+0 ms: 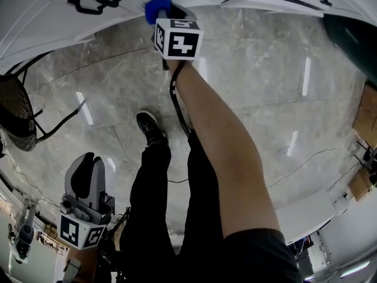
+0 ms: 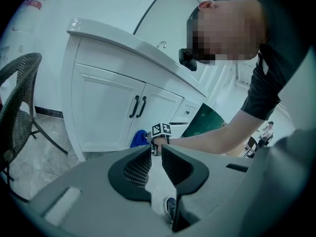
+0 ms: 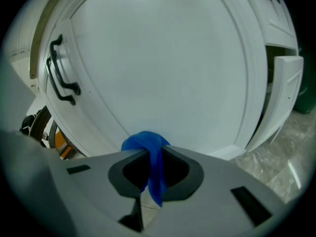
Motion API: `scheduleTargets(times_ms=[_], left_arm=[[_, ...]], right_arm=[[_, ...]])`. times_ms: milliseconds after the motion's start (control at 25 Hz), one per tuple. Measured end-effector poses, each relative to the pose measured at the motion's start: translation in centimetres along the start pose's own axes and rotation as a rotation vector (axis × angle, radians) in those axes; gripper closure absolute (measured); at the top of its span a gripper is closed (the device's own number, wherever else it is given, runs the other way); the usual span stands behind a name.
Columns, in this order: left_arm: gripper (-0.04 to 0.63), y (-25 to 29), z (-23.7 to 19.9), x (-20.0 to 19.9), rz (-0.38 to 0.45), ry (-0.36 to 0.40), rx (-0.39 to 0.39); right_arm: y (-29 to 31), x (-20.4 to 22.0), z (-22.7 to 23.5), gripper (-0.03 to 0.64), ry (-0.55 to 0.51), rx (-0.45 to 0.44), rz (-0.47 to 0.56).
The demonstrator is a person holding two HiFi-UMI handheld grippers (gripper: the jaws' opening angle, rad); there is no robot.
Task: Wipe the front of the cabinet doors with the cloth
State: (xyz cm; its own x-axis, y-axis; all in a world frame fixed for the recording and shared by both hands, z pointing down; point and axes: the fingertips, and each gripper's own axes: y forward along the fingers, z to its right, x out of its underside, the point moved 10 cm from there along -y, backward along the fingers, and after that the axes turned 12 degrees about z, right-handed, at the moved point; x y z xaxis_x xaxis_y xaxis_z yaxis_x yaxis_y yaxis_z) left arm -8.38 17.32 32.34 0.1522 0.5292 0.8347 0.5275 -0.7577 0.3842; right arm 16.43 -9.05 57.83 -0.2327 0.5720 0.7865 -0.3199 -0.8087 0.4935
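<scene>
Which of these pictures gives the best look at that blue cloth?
The right gripper view: the blue cloth is close and central, pinched in the right tool and bunched against the white cabinet door. The head view shows only a blue edge above the marker cube; the left gripper view, a small distant patch.

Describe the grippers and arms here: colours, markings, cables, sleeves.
Both grippers are grey shells with black jaws. The left gripper has ribbed black pads. Each carries a white cube with black square markers: right cube, left cube. A black cable runs from the right gripper along the right arm, which is bare below a dark short sleeve.
</scene>
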Motion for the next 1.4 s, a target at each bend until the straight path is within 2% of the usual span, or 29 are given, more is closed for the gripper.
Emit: scheduleTargets(times_ms=[240, 400, 560, 760, 920, 1120, 1400], left_arm=[[0.528, -1.9, -2.6, 0.0, -0.012, 0.008, -0.033], [0.528, -1.8, -2.7, 0.8, -0.024, 0.008, -0.052], [0.528, -0.5, -1.3, 1.7, -0.041, 0.002, -0.044], [0.528, 1.7, 1.5, 2.2, -0.054, 0.000, -0.009], [0.528, 3.5, 3.7, 2.0, -0.056, 0.013, 0.020], [0.528, 5.1, 5.5, 1.5, -0.043, 0.027, 0.046], [0.528, 5.0, 5.7, 1.1, -0.028, 0.022, 0.036]], right_arm=[[2.1, 3.1, -5.5, 0.580, 0.027, -0.071, -0.059], [3.6, 5.0, -6.1, 0.580, -0.026, -0.148, -0.093], [3.9, 4.6, -1.9, 0.580, -0.077, -0.108, -0.082], [1.8, 2.9, 6.8, 0.580, -0.047, 0.016, -0.079], [0.1, 1.1, 11.8, 0.580, -0.055, 0.068, -0.077], [-1.1, 0.0, 14.8, 0.581, -0.099, 0.094, -0.091], [-1.8, -0.1, 15.9, 0.581, -0.104, 0.152, -0.108]])
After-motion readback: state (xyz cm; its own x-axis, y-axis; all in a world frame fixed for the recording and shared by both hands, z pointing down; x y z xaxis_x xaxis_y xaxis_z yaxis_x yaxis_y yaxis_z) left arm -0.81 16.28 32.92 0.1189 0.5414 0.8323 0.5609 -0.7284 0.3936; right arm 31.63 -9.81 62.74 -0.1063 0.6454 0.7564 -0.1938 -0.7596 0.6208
